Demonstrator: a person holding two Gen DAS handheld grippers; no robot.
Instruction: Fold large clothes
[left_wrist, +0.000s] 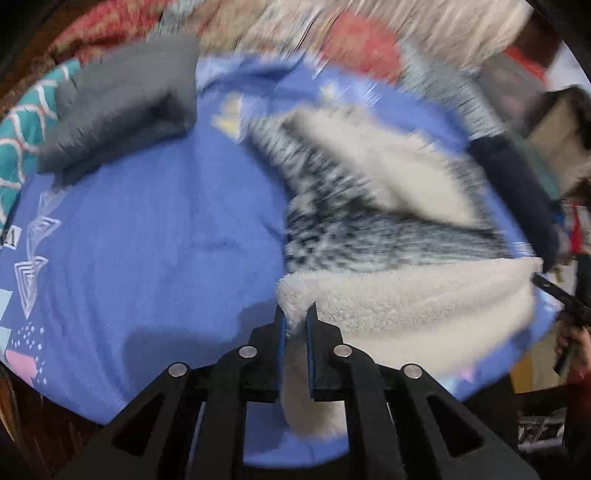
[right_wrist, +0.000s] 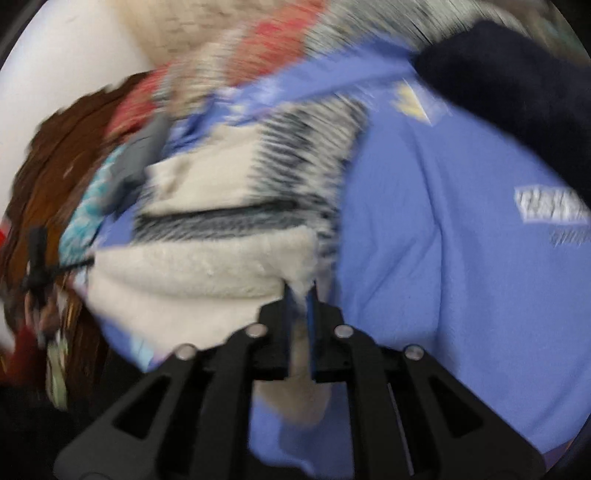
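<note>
White fleece hem (left_wrist: 369, 306) pinched in your left gripper (left_wrist: 295, 321), jaws nearly together, low centre | right gripper (right_wrist: 300, 295) likewise clamped on the fleece-lined garment (right_wrist: 207, 258), mid-frame on the blue sheet (left_wrist: 155, 229) | risk: thick pile slips from a shallow bite, skewing the fold | grey pillow (left_wrist: 122, 107) upper left

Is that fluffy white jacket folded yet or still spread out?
Partly folded: the fleece-lined jacket lies open on the blue bedsheet, its white lining turned up, each claw pinching a corner.
</note>
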